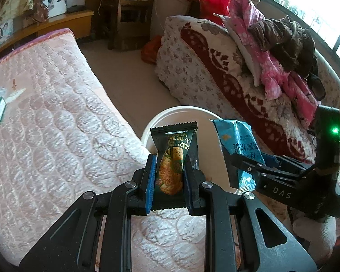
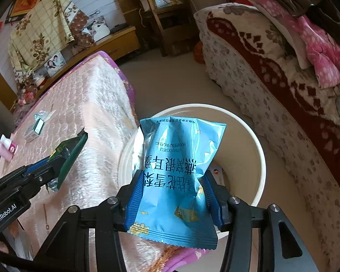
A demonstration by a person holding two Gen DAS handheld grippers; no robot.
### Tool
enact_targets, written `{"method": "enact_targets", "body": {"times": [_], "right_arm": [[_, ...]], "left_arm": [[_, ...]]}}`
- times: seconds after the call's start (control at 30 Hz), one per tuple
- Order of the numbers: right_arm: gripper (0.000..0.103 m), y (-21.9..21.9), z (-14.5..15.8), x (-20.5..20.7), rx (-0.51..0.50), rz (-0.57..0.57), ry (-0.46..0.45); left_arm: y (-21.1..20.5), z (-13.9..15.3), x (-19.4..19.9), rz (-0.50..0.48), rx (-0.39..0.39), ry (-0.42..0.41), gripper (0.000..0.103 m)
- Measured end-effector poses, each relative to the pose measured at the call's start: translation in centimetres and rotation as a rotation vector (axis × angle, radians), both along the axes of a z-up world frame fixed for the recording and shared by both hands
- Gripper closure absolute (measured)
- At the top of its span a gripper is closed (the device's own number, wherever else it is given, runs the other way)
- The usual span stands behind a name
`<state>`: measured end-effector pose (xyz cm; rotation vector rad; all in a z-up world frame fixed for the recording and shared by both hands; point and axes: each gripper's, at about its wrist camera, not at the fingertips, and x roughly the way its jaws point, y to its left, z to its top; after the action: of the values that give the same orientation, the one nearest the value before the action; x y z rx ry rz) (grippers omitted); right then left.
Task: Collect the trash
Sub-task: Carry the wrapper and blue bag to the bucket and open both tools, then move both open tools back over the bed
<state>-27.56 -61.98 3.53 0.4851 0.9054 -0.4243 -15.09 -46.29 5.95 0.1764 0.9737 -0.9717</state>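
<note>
My left gripper [image 1: 170, 158] is shut on a dark green cracker wrapper [image 1: 173, 156] and holds it over the near rim of a white round bin [image 1: 181, 110]. My right gripper [image 2: 173, 181] is shut on a light blue snack bag [image 2: 179, 170] and holds it above the same bin [image 2: 258, 158], which stands on the floor beside the bed. The blue bag also shows in the left wrist view [image 1: 235, 145], and the green wrapper in the right wrist view [image 2: 71, 156]. Some scraps lie inside the bin [image 2: 217, 172].
A pink quilted bed [image 1: 45, 136] lies to the left. On it are a small green and white box [image 2: 36, 129], crumpled wrapping [image 2: 40, 114] and a pink bottle [image 2: 2, 147]. A floral sofa [image 2: 283, 90] piled with clothes stands to the right. A wooden chair [image 1: 133, 11] stands far back.
</note>
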Motion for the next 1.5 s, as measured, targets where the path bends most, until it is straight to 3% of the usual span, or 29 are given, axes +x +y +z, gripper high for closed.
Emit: {"method": "enact_targets", "body": {"times": [0.3,0.43,0.47,0.9,1.1,1.23,1.5], "right_arm": [[0.05,-1.7,-1.0,-0.6,0.017,-0.04,0.011],[0.035,-2.3,-1.1,-0.9,0.016,-0.067,0.009],[0.035,-2.5,-1.1,-1.0,0.02,-0.072,0.004],[0.035,-0.9,-1.4,0.5,0.024,-0.031,0.019],[0.035,1.6,0.0,3.0,0.015,0.039,-0.01],[0.035,4.4,0.8,6.3,-0.001,0.13,-0.019],[0.035,12.5,1.8,16.5,-0.003,0.374,-0.057]], "left_arm": [[-1.3,-0.5,-0.1,-0.025,-0.023,0.027,0.08],[-1.4,-0.8,0.0,-0.03,-0.026,0.034,0.057],[-1.3,-0.8,0.0,-0.029,-0.026,0.033,0.056],[1.6,-0.6,1.8,0.045,0.004,0.0,0.056],[5.4,-0.3,3.9,0.108,0.024,-0.016,0.056],[10.3,-0.3,6.1,0.193,0.057,-0.028,0.056],[21.4,-0.6,11.0,0.407,0.137,-0.046,0.056]]}}
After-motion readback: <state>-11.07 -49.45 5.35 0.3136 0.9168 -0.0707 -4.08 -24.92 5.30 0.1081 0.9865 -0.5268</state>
